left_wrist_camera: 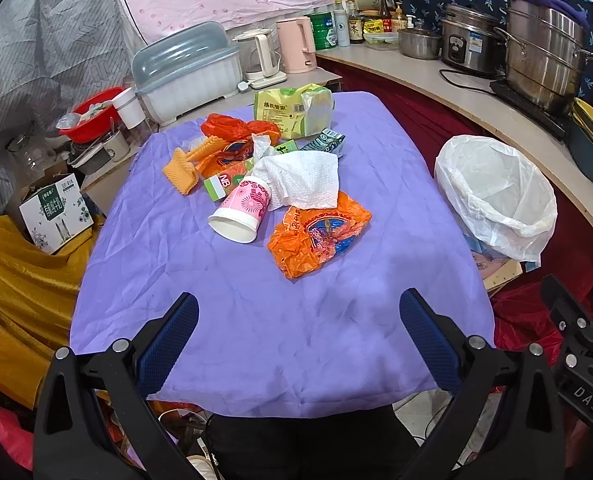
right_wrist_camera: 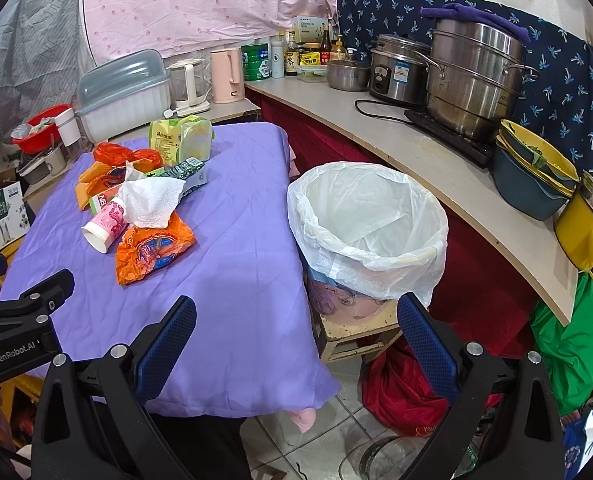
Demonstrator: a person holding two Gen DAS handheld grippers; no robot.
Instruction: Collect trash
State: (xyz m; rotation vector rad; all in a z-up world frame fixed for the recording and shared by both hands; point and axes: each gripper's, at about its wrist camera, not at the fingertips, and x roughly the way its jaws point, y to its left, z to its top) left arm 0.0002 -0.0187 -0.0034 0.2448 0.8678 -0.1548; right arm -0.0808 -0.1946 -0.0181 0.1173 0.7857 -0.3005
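A heap of trash lies mid-table on the purple cloth (left_wrist_camera: 224,320): a pink paper cup (left_wrist_camera: 240,212) on its side, a white tissue (left_wrist_camera: 304,178), an orange wrapper (left_wrist_camera: 320,236), a red-orange bag (left_wrist_camera: 232,128), a yellow-green packet (left_wrist_camera: 292,110) and small cartons (left_wrist_camera: 324,140). A bin lined with a white bag (right_wrist_camera: 370,220) stands right of the table on a stool. My left gripper (left_wrist_camera: 298,312) hovers open over the near table edge, short of the trash. My right gripper (right_wrist_camera: 296,316) is open near the table's right corner, in front of the bin. Both hold nothing.
A curved counter (right_wrist_camera: 436,160) on the right carries steel pots (right_wrist_camera: 476,80), a rice cooker, bottles and stacked bowls. A dish box (left_wrist_camera: 188,76), kettles and a red basin (left_wrist_camera: 92,112) sit behind the table. A carton (left_wrist_camera: 56,216) and yellow cloth lie left; red and green bags on the floor right.
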